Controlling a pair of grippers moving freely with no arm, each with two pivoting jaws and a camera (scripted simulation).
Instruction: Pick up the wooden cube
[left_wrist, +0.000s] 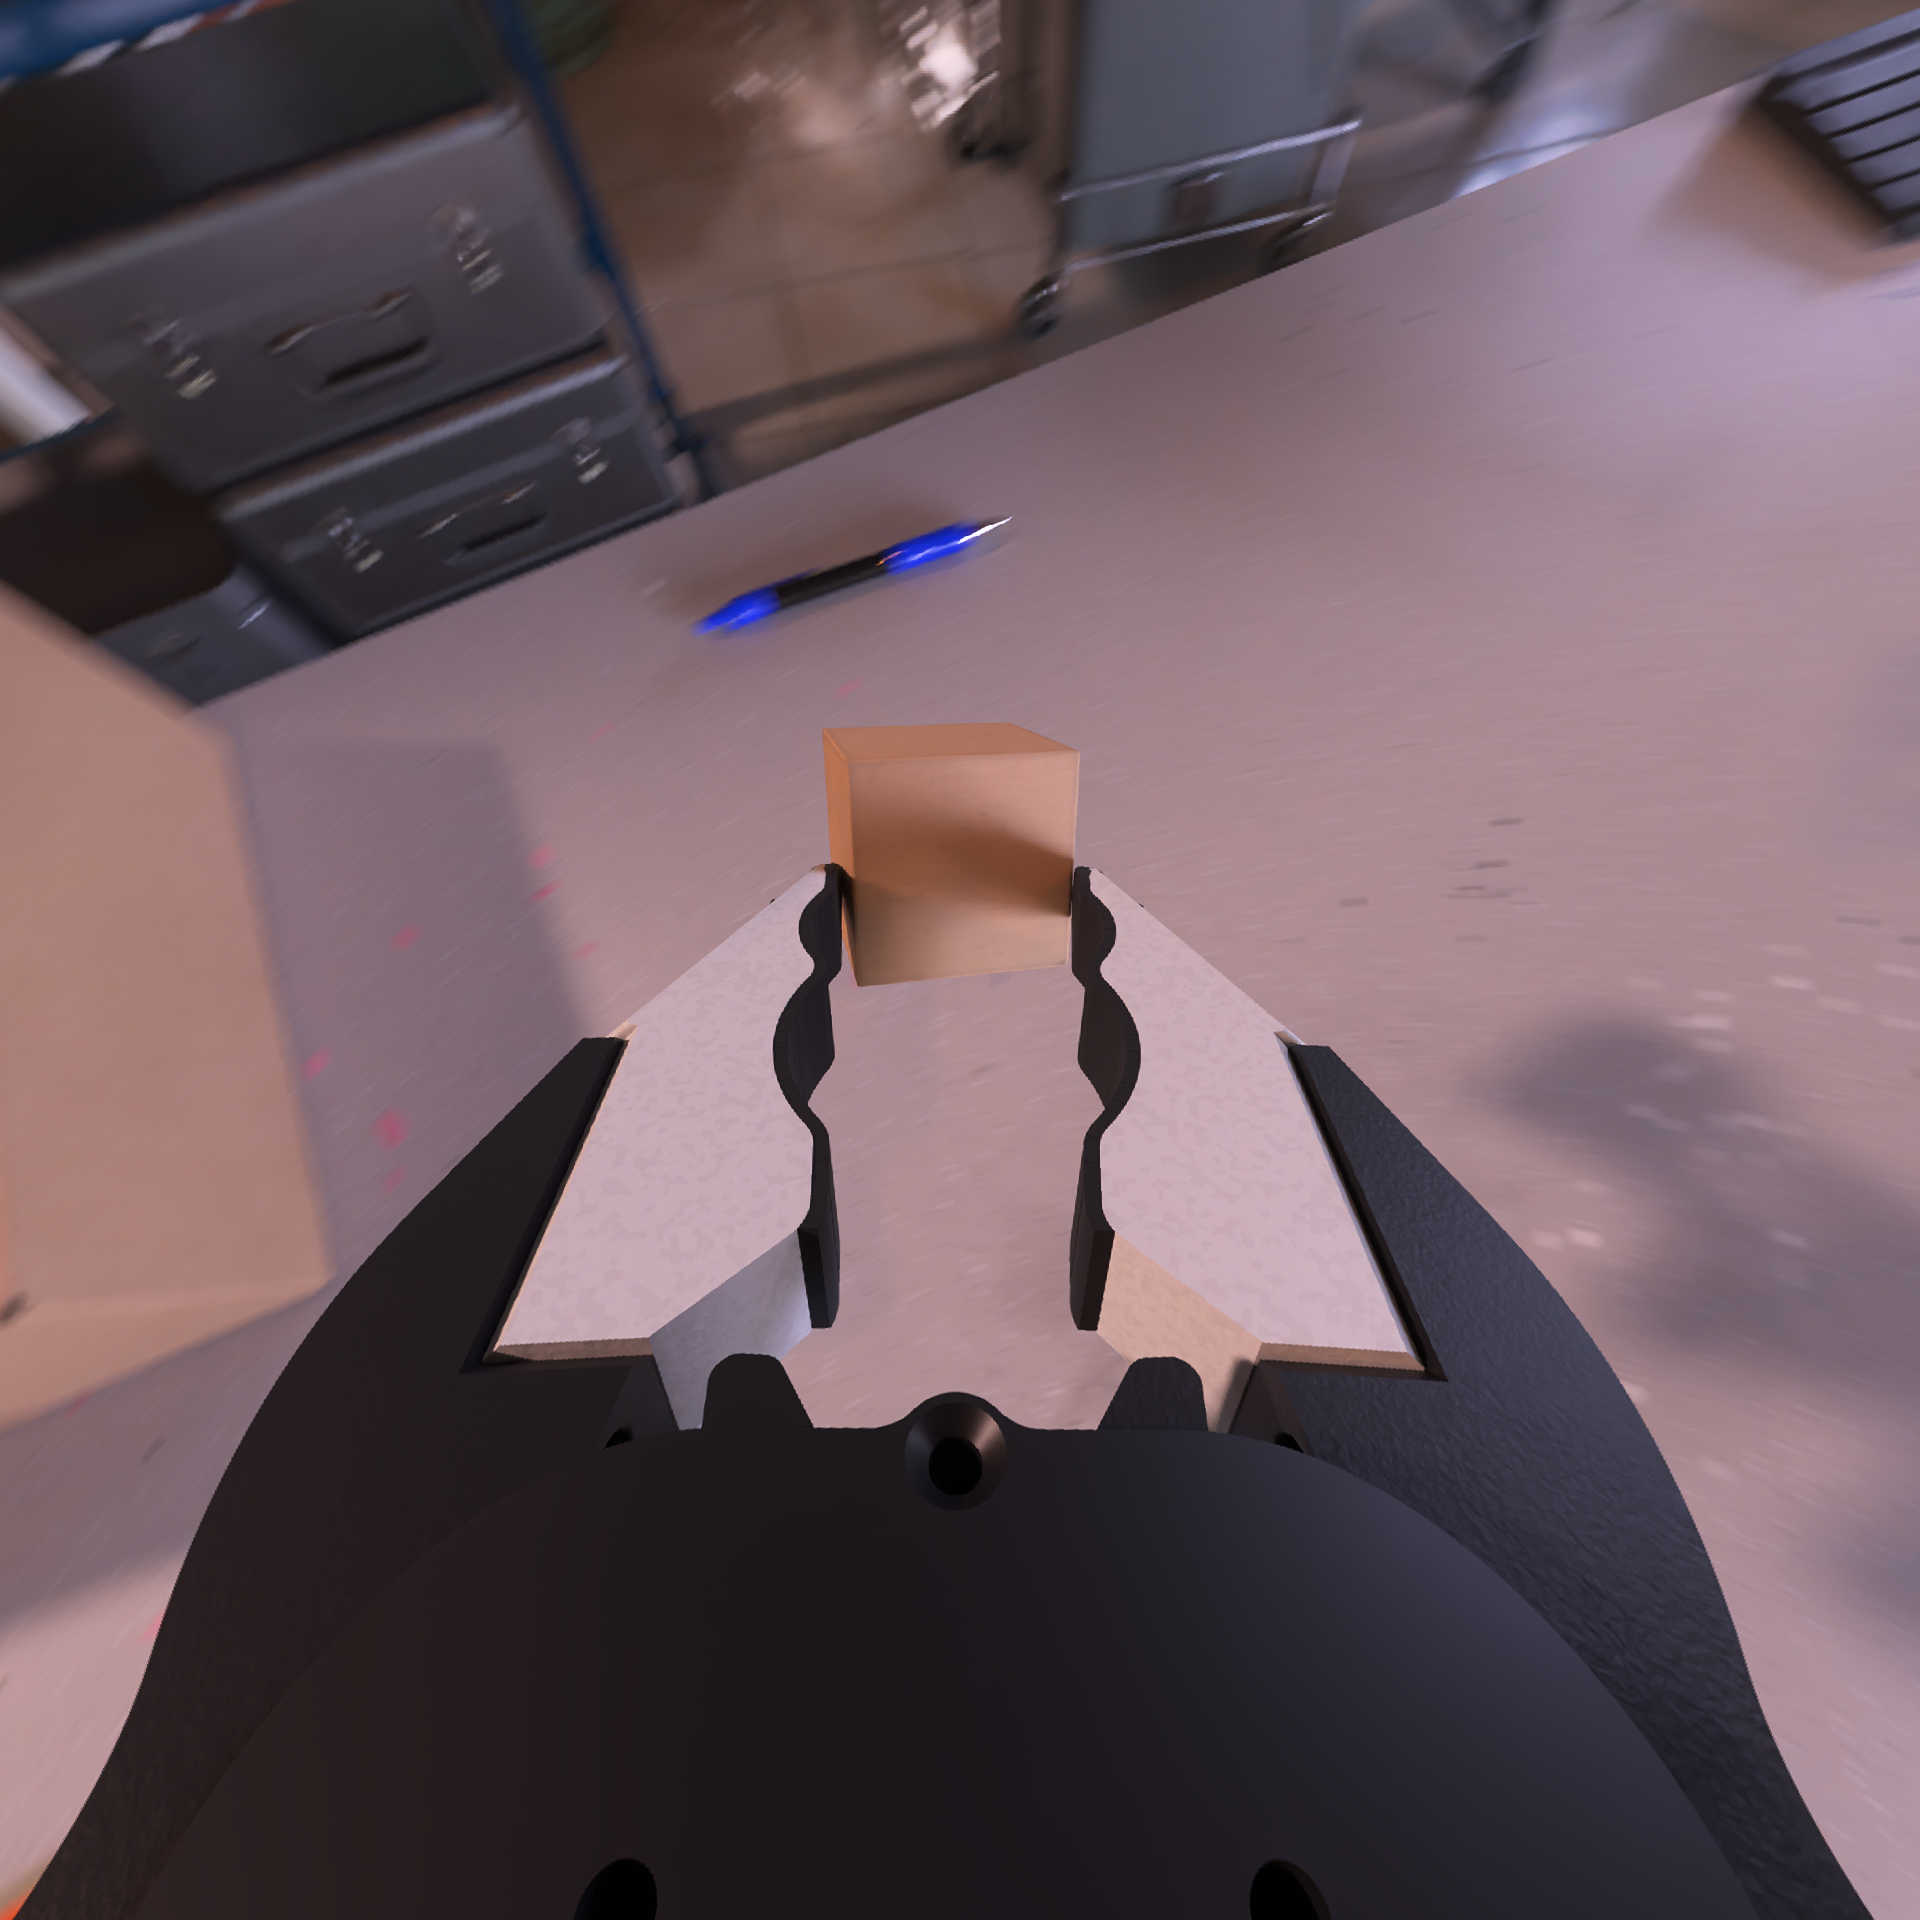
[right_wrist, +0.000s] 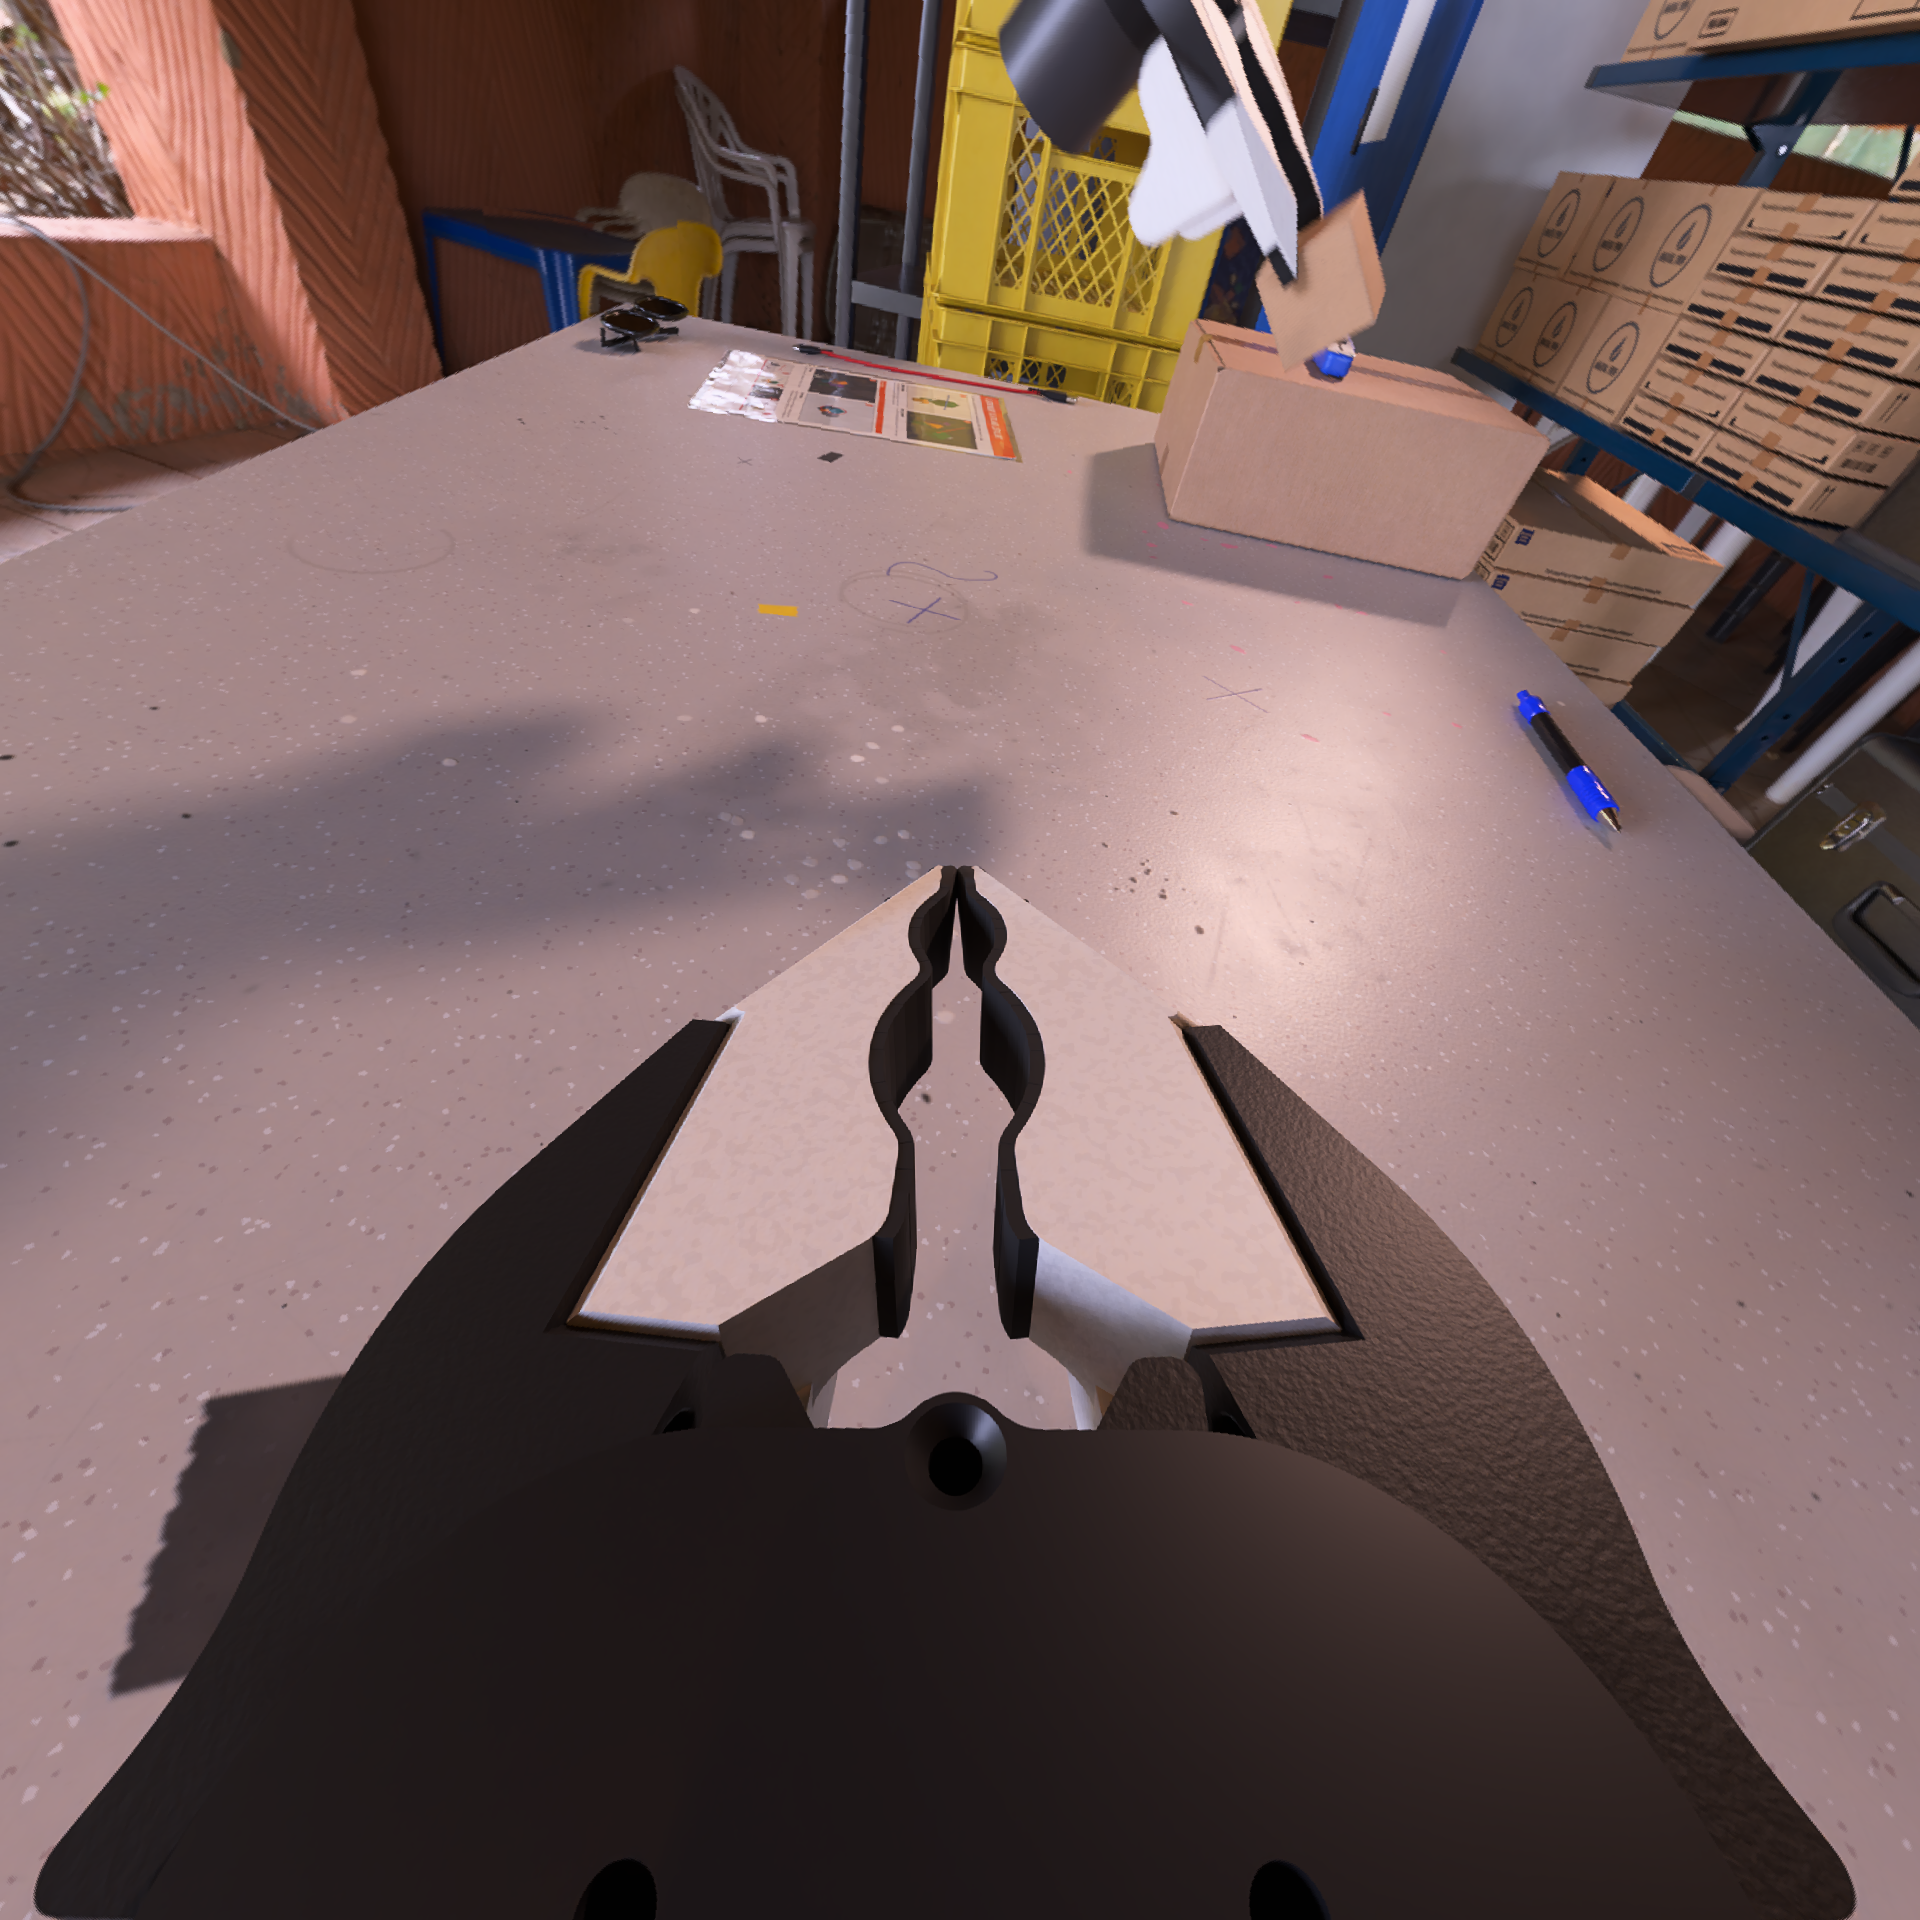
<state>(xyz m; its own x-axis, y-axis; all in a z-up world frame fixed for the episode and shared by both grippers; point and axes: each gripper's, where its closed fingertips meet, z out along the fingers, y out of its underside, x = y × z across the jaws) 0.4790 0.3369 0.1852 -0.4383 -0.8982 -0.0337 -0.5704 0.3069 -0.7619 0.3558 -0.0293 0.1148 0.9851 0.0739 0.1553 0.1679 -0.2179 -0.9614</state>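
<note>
The wooden cube (left_wrist: 951, 852) is a plain tan block held between the tips of my left gripper (left_wrist: 951, 883), which is shut on it and carries it well above the grey table (left_wrist: 1351, 623). In the right wrist view the left gripper shows high at the top (right_wrist: 1247, 187) with the cube (right_wrist: 1325, 281) in its tips, in the air above the cardboard box. My right gripper (right_wrist: 956, 878) is shut and empty, low over the table's middle.
A blue and black pen (left_wrist: 852, 577) lies near the table edge; it also shows at the right in the right wrist view (right_wrist: 1569, 764). A cardboard box (right_wrist: 1340, 457), a printed sheet (right_wrist: 862, 400) and sunglasses (right_wrist: 639, 317) sit at the far end. Shelves with boxes (right_wrist: 1714, 312) stand to the right.
</note>
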